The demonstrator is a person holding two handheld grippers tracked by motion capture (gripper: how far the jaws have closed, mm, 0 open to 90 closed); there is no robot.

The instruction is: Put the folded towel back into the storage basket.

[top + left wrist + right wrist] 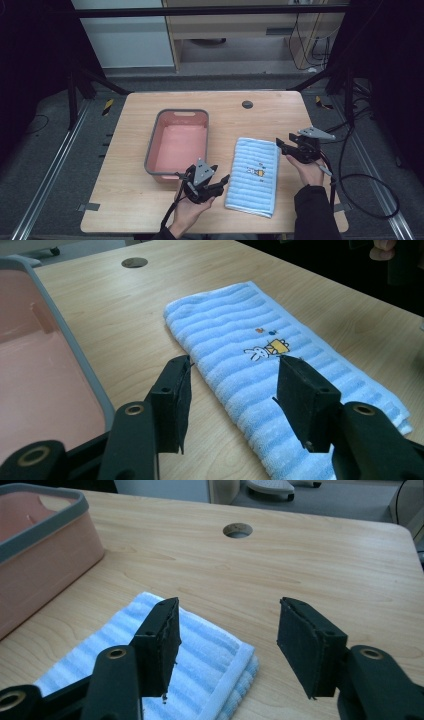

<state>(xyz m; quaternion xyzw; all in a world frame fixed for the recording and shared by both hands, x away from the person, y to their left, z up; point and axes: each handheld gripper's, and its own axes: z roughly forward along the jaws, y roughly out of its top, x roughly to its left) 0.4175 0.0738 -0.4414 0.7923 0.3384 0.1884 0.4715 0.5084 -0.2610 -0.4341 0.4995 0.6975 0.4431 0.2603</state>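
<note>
Your folded blue towel (252, 176) lies flat just right of the pink basin (177, 142). Both tongs gape empty: left gripper (223, 181) at the towel's near-left edge, right gripper (281, 145) at its far-right corner. You seem about to grasp; next, close on the cloth's edges.

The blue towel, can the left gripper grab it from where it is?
Probably yes. The left gripper is open right beside the blue towel, its jaws pointing at the near edge, and nothing lies between them on the table.
</note>
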